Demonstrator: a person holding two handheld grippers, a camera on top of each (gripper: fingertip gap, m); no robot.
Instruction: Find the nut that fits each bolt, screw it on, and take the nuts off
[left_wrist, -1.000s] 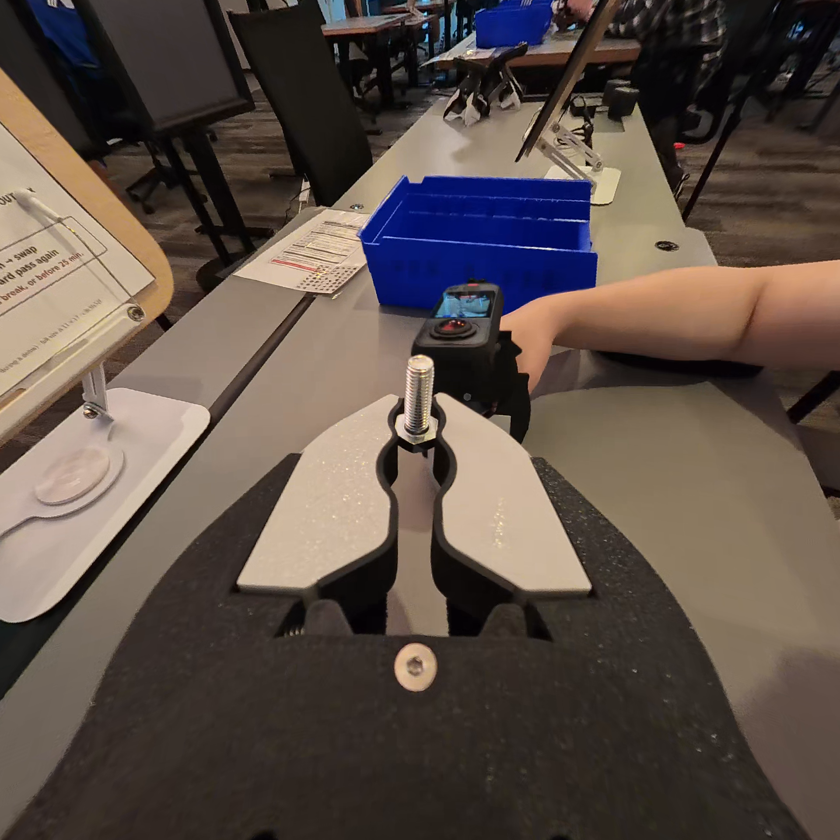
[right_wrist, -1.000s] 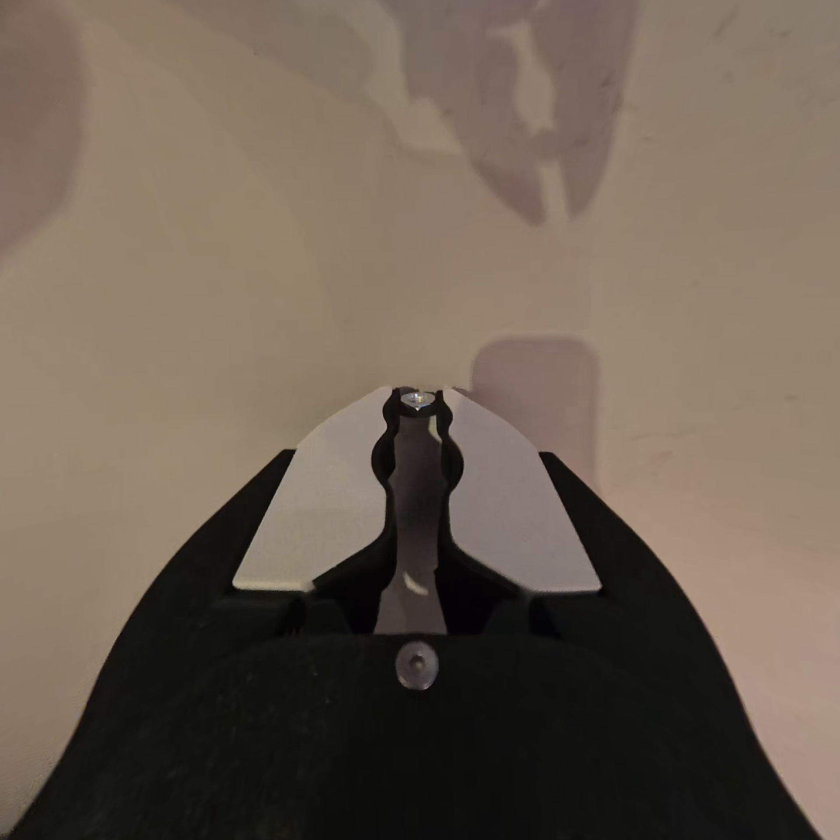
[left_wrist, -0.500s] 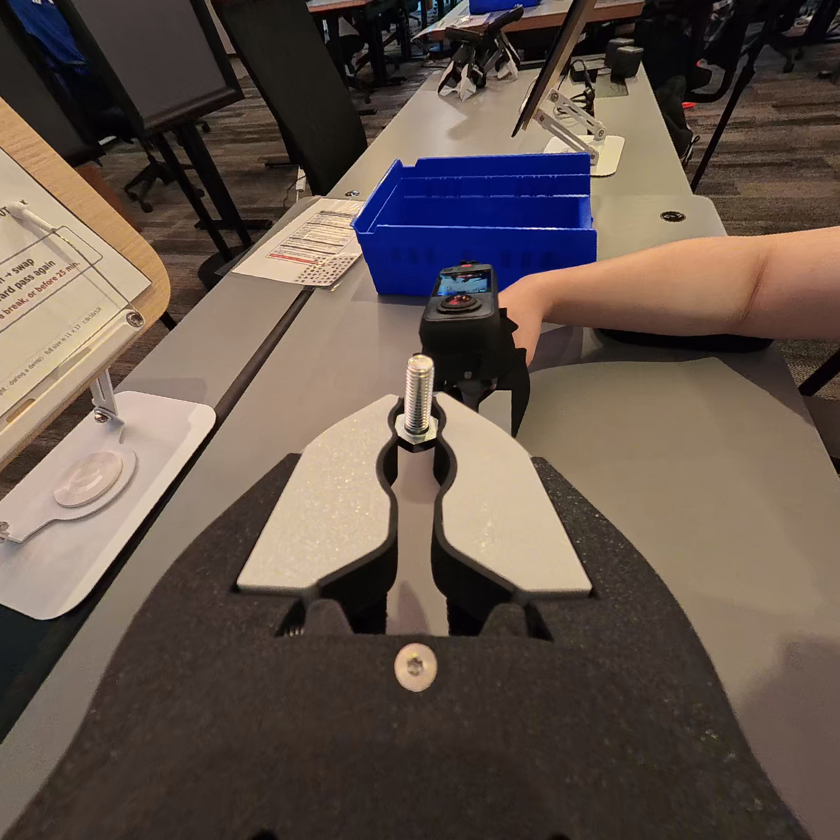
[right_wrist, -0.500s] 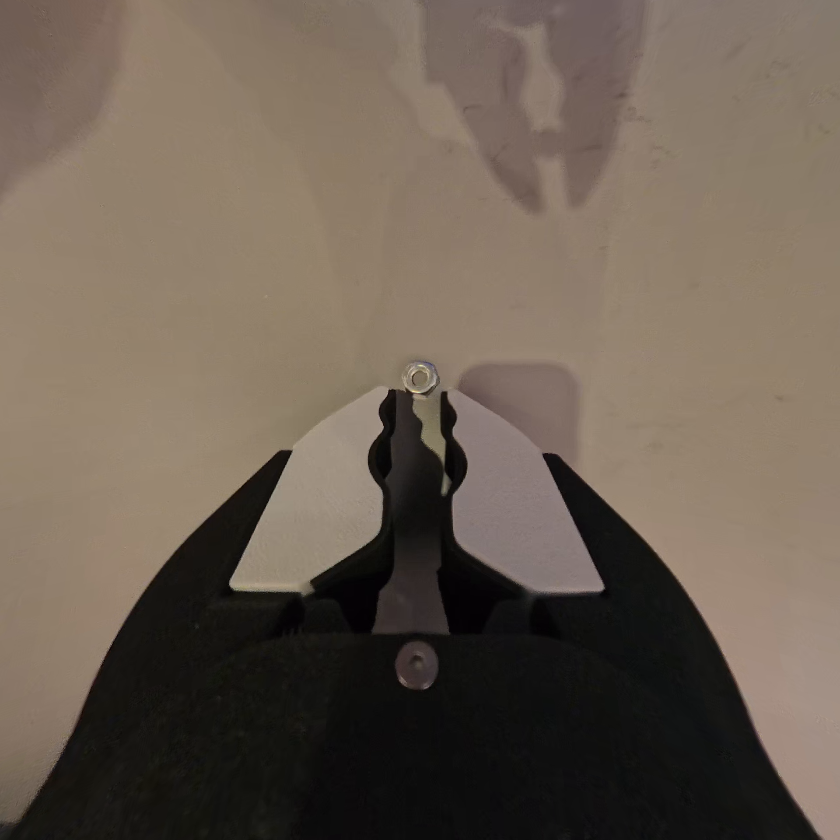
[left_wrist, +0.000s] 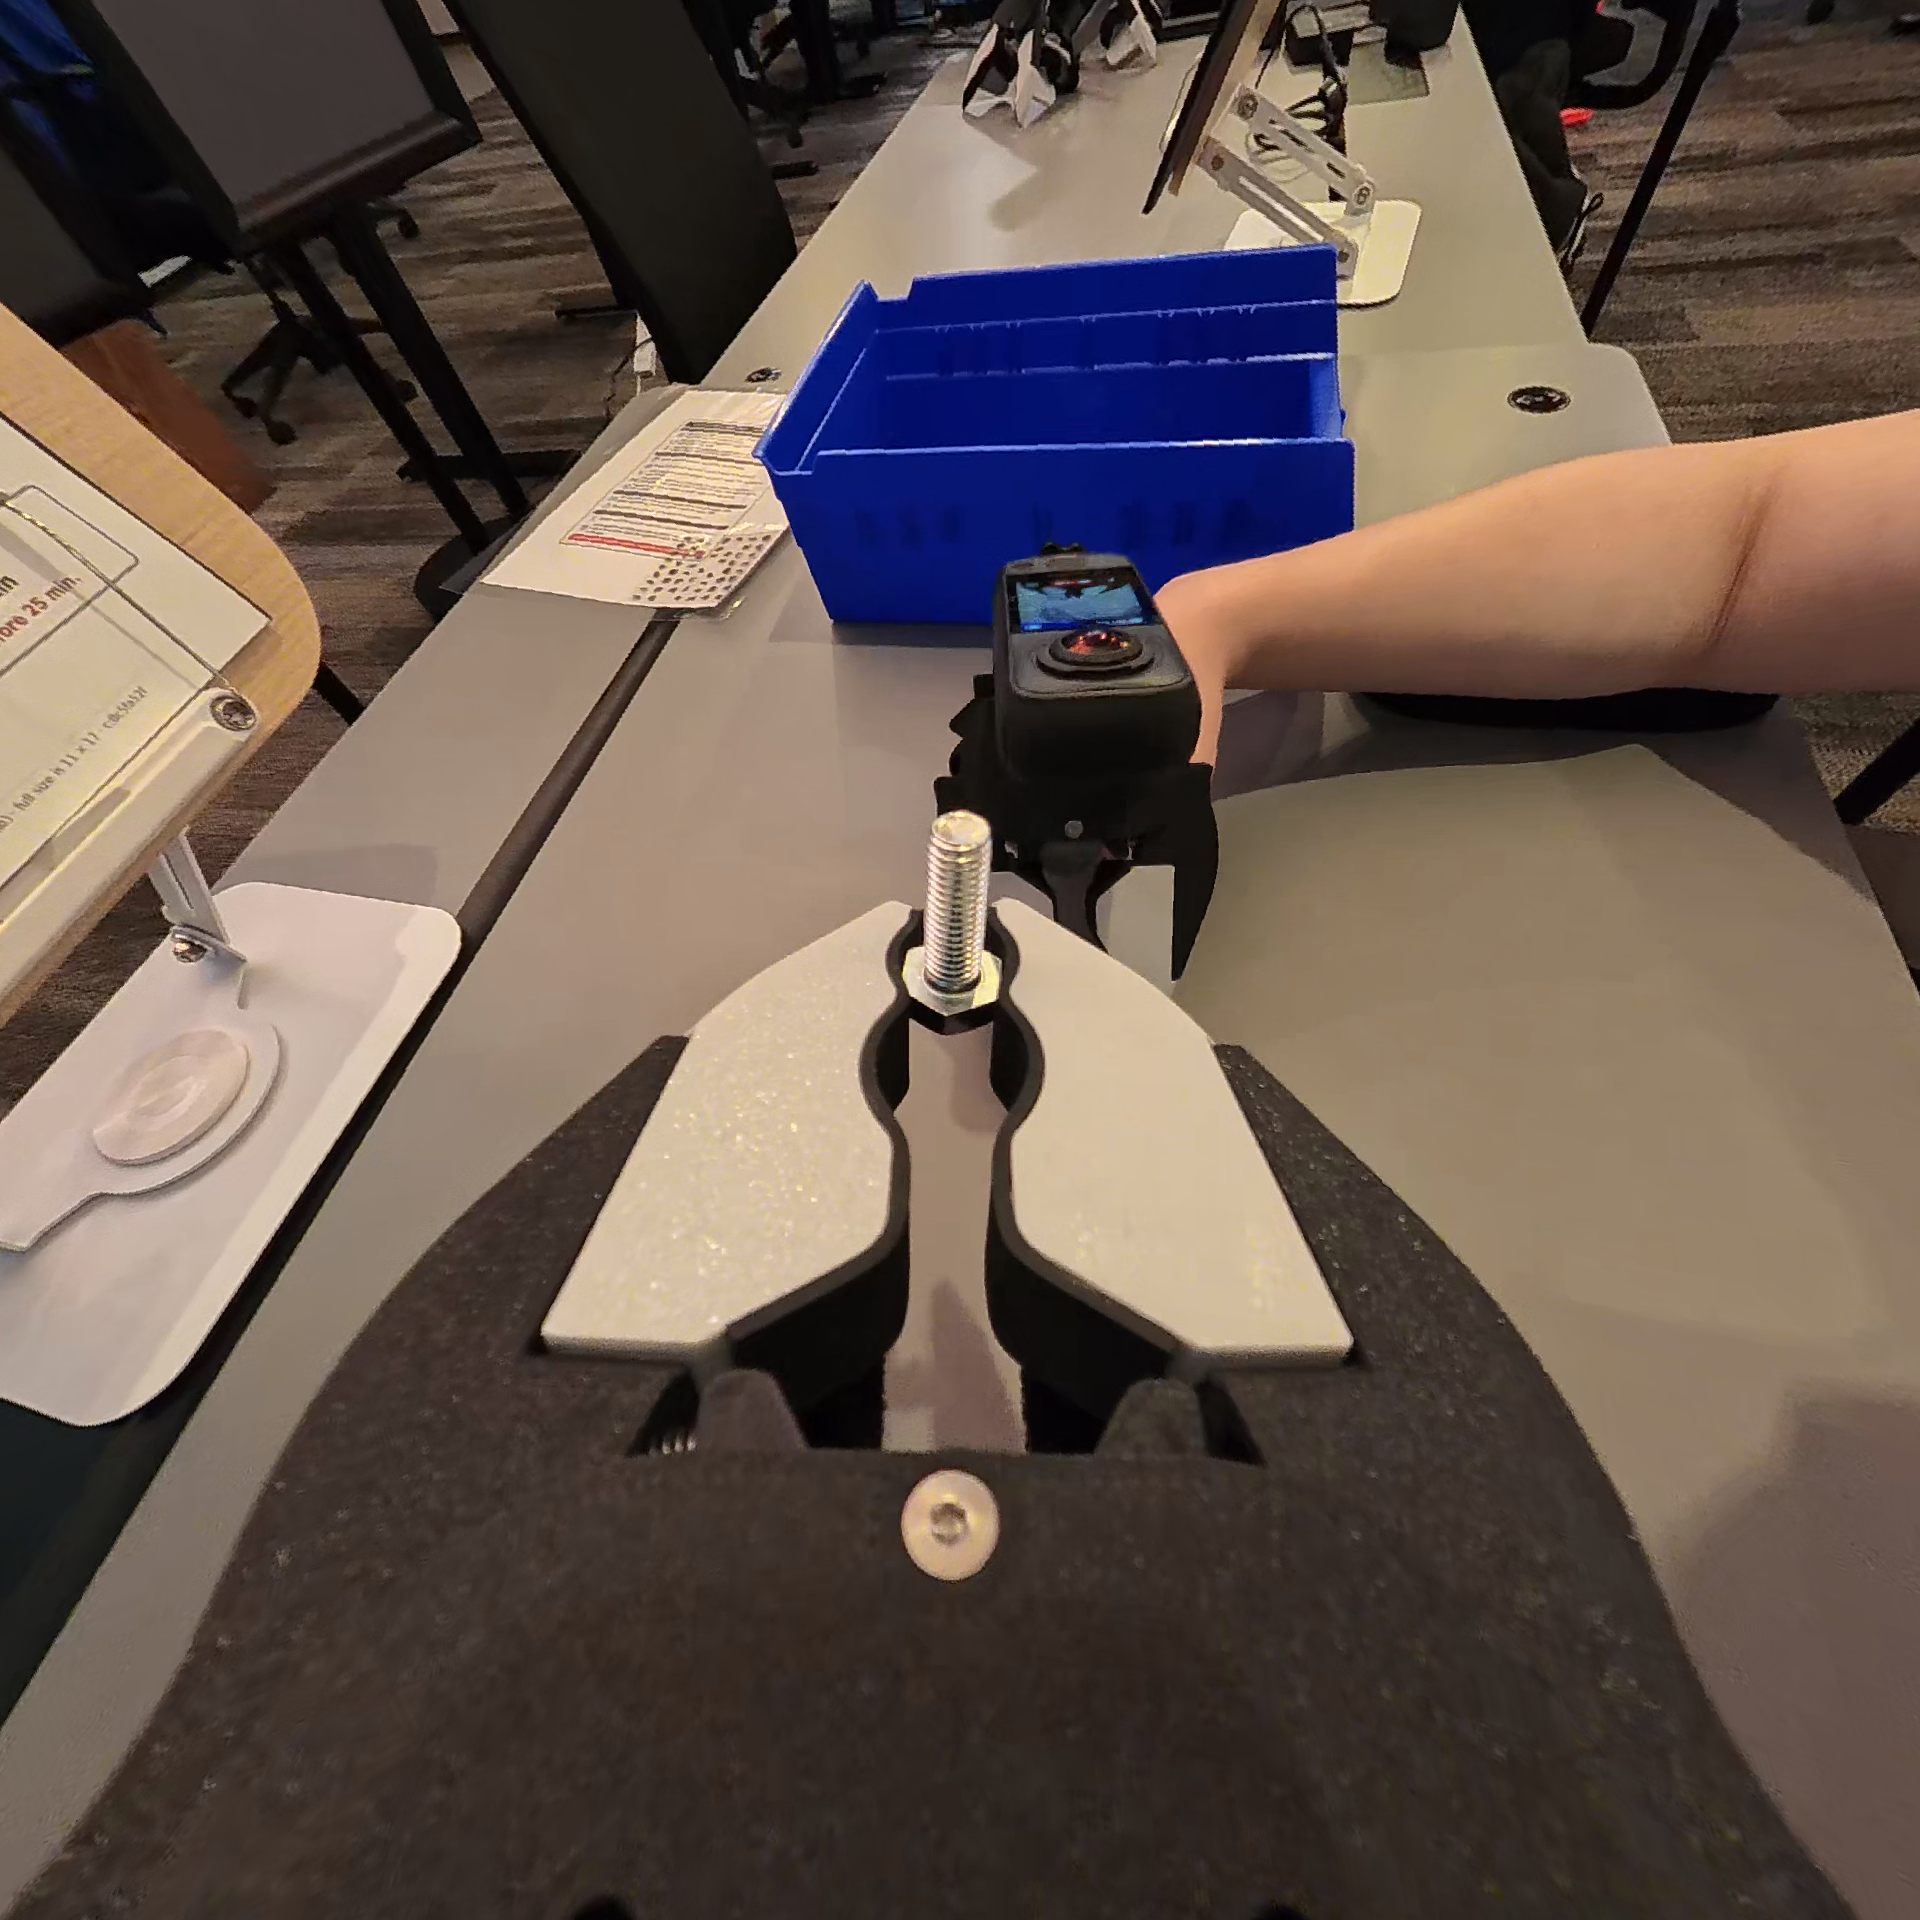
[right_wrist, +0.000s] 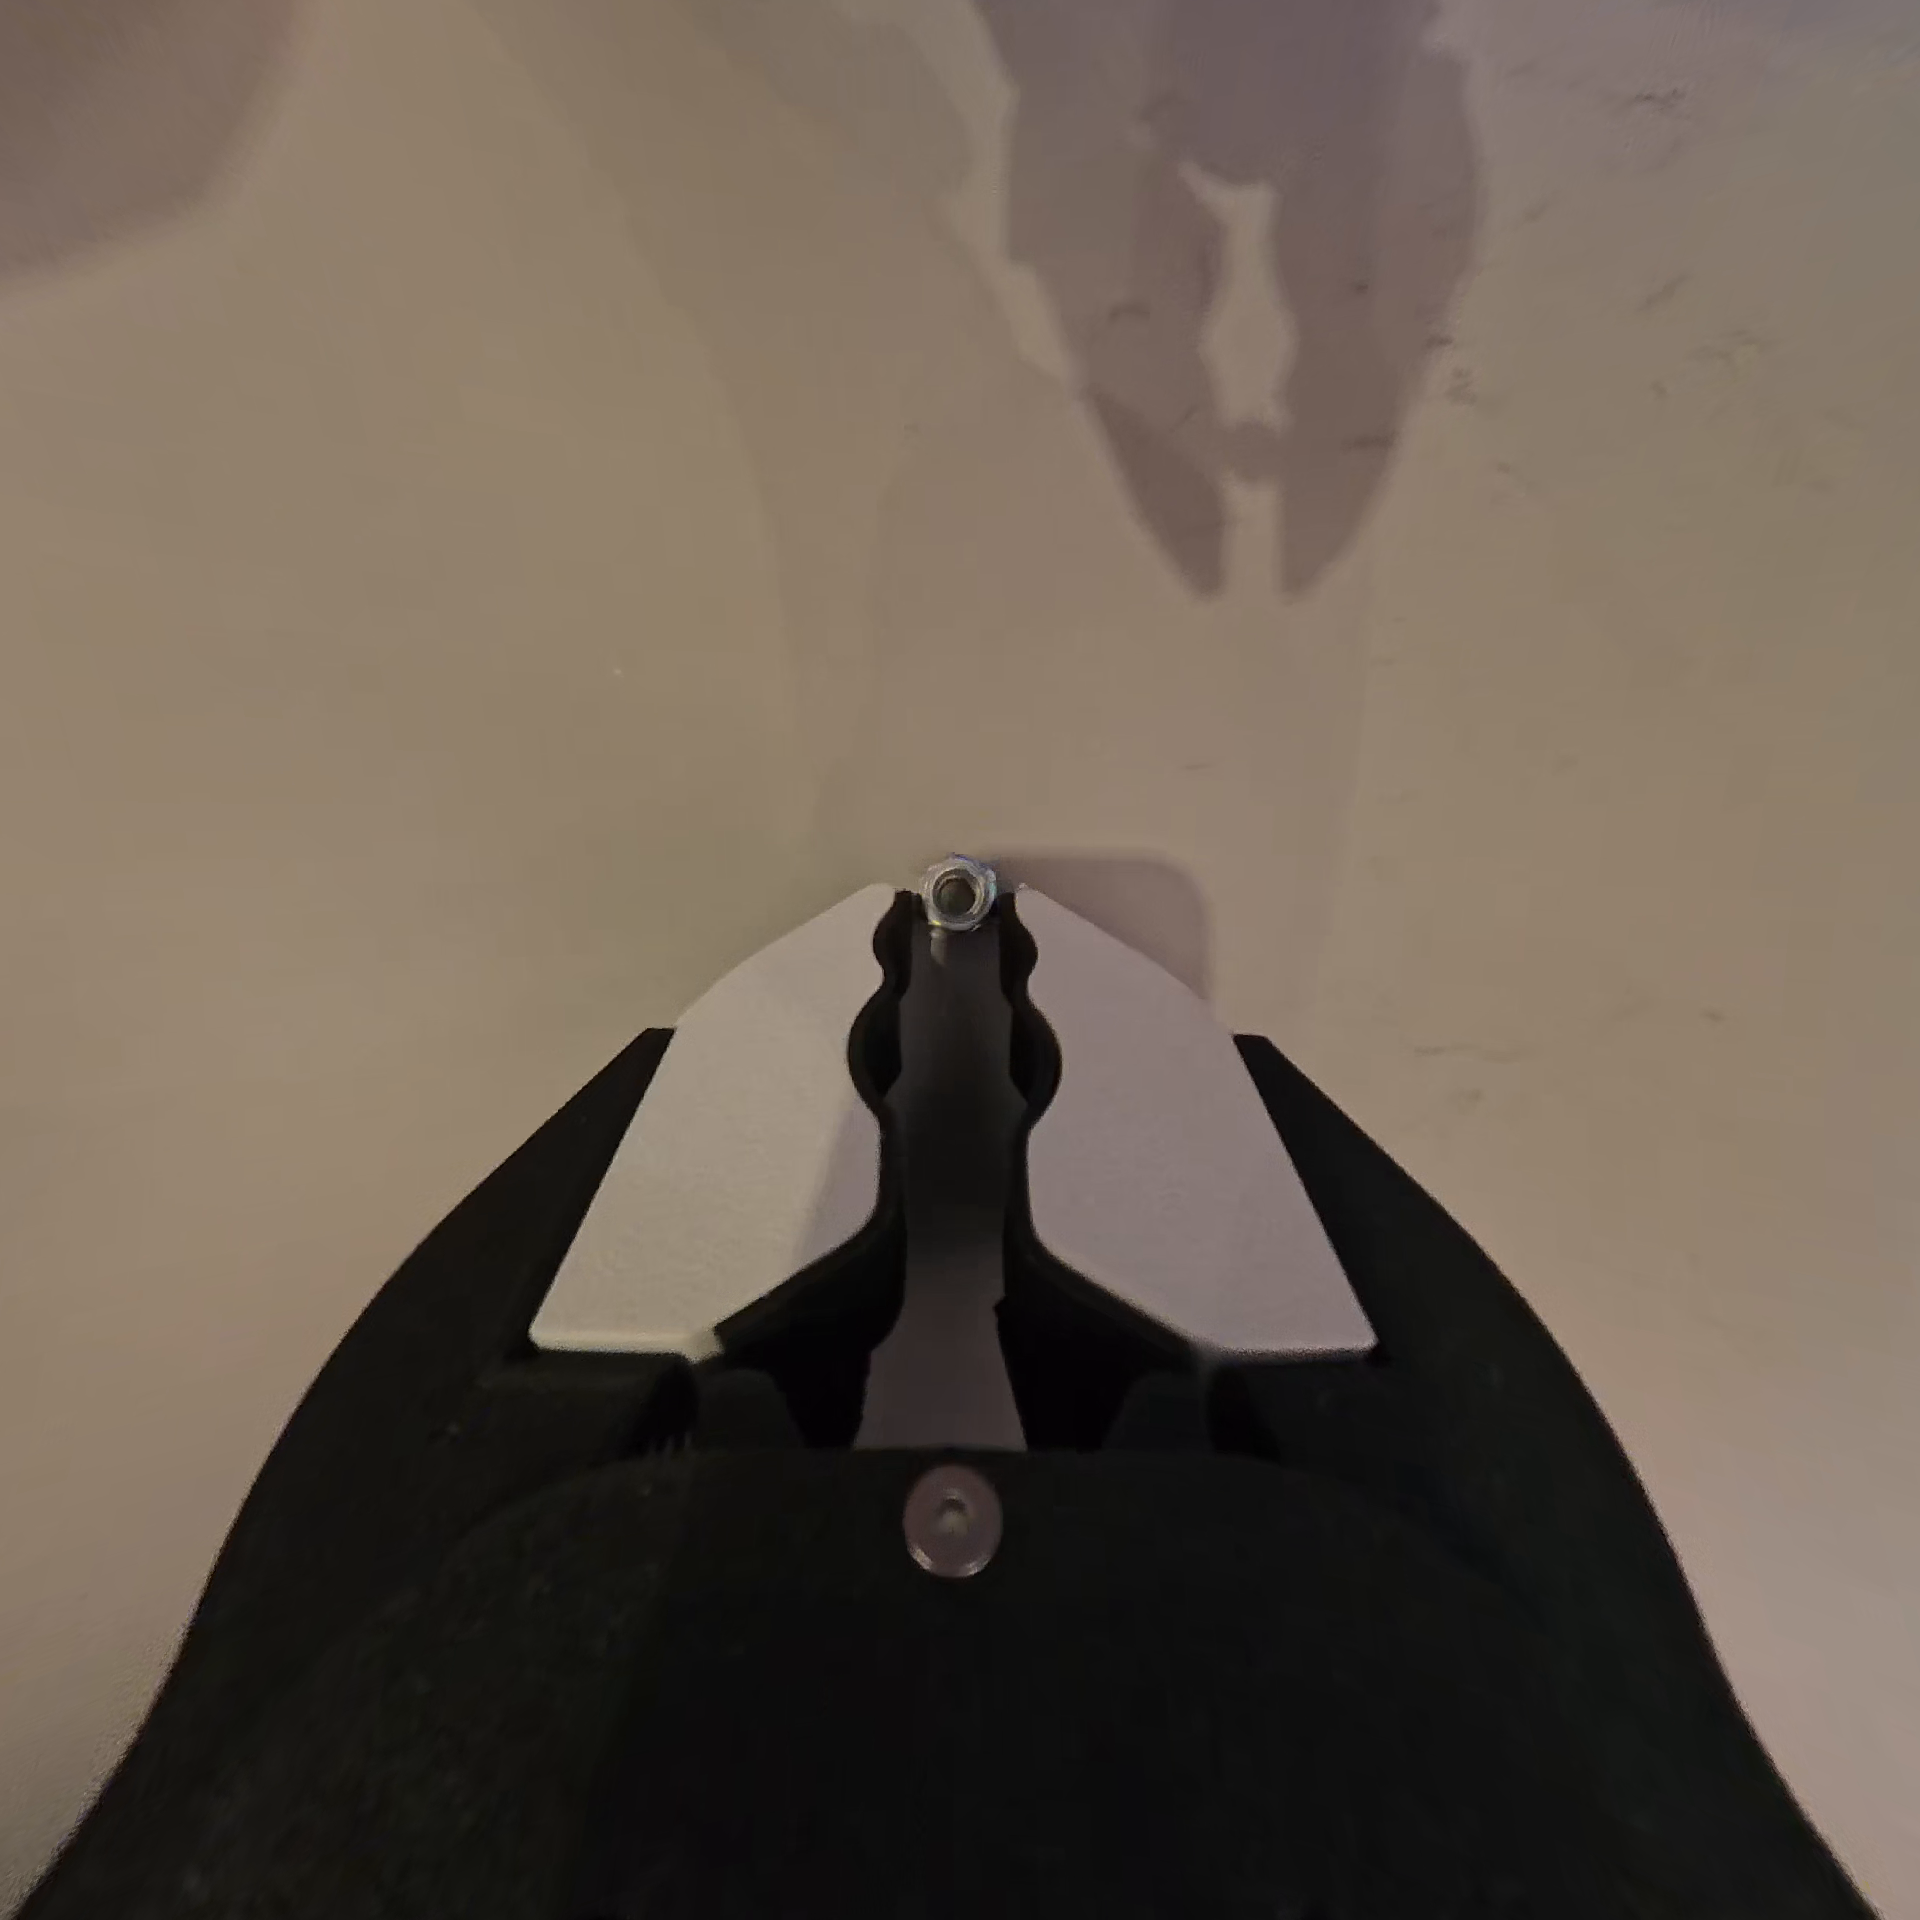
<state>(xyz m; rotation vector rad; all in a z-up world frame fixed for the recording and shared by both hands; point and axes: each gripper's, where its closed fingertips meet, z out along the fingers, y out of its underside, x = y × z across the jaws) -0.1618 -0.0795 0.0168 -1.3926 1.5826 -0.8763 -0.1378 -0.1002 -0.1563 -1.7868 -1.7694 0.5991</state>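
Observation:
My left gripper (left_wrist: 951, 982) is shut on a silver bolt (left_wrist: 958, 894) at its hex base, with the threaded shank standing upright above the fingertips. My right gripper shows beyond it in the left wrist view (left_wrist: 1127, 935), pointing down at the grey table (left_wrist: 1455, 1039) with a camera on top and a person's arm (left_wrist: 1558, 582) behind it. In the right wrist view the right gripper (right_wrist: 958, 902) looks straight down at the table. A small silver nut (right_wrist: 956, 894) sits between its narrow fingertips, hole facing the camera.
A blue bin (left_wrist: 1070, 457) stands on the table behind the right gripper. A printed sheet (left_wrist: 675, 509) lies to its left. A tablet stand with a white base (left_wrist: 208, 1091) is at the left, with chairs and other desks beyond. About 15 centimetres separates my left fingertips from my right.
Half a second ago the nut lay just beyond the right fingertips; now it sits between them. The left gripper with the bolt has tilted so the bin and right gripper show lower in its view.

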